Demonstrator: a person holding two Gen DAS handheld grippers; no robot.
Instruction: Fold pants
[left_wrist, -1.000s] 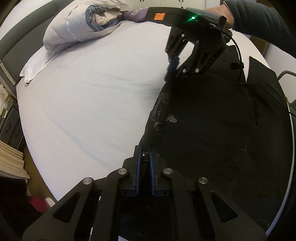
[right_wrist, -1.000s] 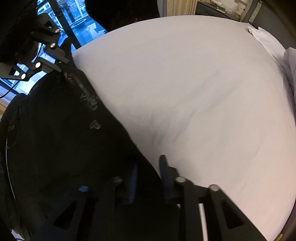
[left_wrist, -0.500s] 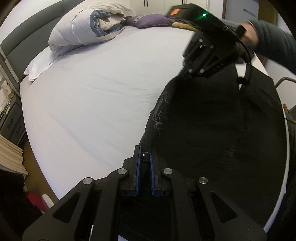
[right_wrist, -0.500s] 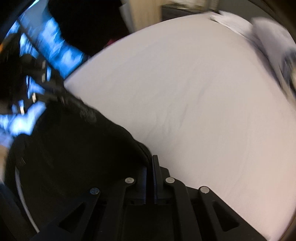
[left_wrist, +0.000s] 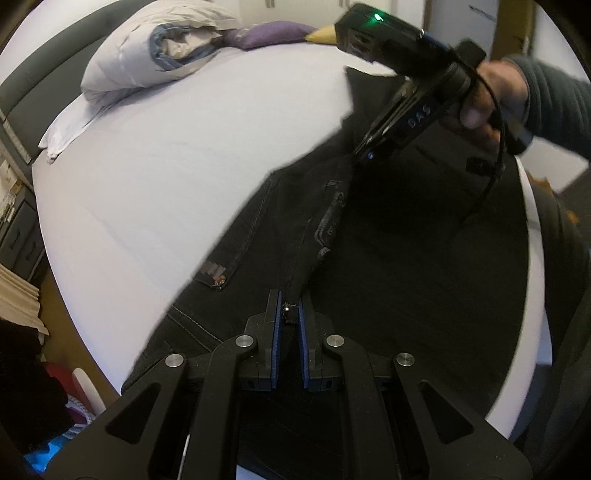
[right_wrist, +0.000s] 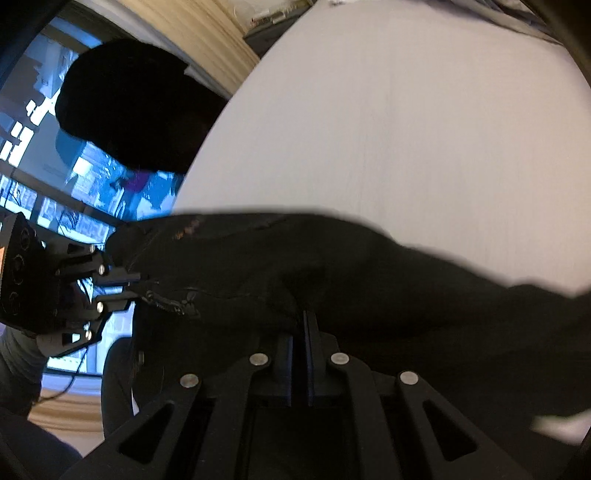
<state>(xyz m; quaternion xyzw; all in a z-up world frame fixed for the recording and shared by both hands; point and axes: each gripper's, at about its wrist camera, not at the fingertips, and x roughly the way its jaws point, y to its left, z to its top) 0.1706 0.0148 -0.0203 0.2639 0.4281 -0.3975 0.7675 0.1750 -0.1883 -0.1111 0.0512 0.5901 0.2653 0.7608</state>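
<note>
Folded duvet (left_wrist: 147, 55) and white pillow (left_wrist: 62, 129) seen at far left corner of bed (left_wrist: 166, 166). Black pants (left_wrist: 388, 277) spread over right edge of bed, waistband lifted off sheet. Left gripper (left_wrist: 287, 314) clamped narrow on waistband by button. Right gripper (left_wrist: 364, 149), held by hand (left_wrist: 484, 96), pinched on pants further along waistband; jaws just closed.

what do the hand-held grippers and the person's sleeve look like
Both are black: the left hand-held gripper has blue-padded fingers and silver bolts. The right hand-held gripper carries a green light, white lettering and a black cable. The hand wears a ribbed dark grey sleeve.
</note>
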